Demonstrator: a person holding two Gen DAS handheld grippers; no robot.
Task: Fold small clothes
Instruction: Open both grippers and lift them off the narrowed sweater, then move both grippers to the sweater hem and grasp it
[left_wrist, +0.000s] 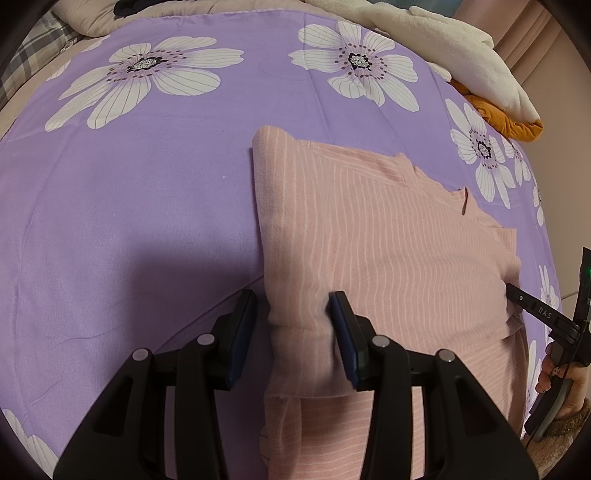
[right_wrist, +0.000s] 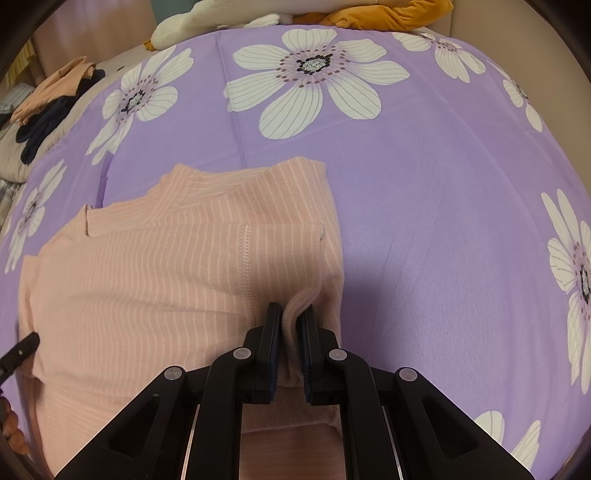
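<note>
The pink striped top (left_wrist: 388, 236) lies half-folded on the purple flowered bedsheet (left_wrist: 147, 206). The right hand-held gripper (right_wrist: 290, 325) is clamped on its edge; the left hand-held gripper (left_wrist: 293, 317) stands apart around a fold — next, probably close and lift together.

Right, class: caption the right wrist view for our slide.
Right hand-held gripper pinches a pink striped top on floral purple bedding.

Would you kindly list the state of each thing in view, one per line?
Pink striped garment: partly folded, flat on the bedsheet.
Left tool: open, straddling the garment's left edge.
Right tool: shut on a fold of the garment.
Purple floral bedsheet: spread flat.
</note>
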